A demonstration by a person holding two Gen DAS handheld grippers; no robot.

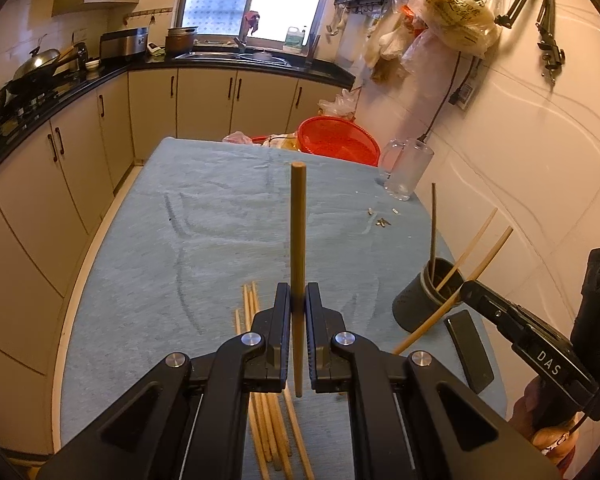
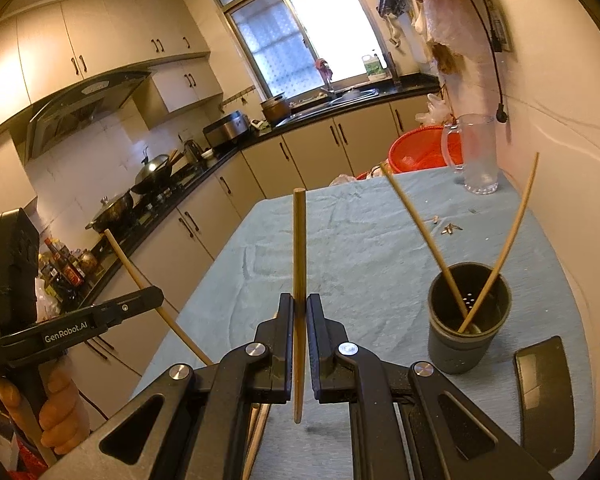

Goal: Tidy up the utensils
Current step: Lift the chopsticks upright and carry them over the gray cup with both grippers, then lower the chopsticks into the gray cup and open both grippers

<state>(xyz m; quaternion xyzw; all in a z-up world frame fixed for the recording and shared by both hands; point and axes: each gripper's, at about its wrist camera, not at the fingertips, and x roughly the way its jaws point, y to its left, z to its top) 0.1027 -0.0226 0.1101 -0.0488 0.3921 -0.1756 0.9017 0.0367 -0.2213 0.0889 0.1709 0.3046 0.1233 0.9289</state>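
In the left wrist view my left gripper [image 1: 298, 292] is shut on one wooden chopstick [image 1: 298, 232] that stands upright above the blue-clothed table [image 1: 220, 220]. Below it lies a loose pile of chopsticks [image 1: 270, 428]. To the right a dark round holder [image 1: 418, 304] has two chopsticks in it. My right gripper [image 1: 466, 286] hovers beside the holder, gripping a slanted chopstick [image 1: 496, 246]. In the right wrist view the right gripper [image 2: 300, 298] is shut on its chopstick [image 2: 299, 248]. The holder [image 2: 468, 332] sits right of it, and the left gripper [image 2: 158, 292] is at far left.
A black flat object [image 2: 544, 392] lies near the holder. A glass mug [image 2: 478, 156] and a red basket [image 2: 416, 148] stand at the table's far end, with small scraps [image 2: 450, 228] on the cloth. A tiled wall runs along the right. Kitchen cabinets line the left.
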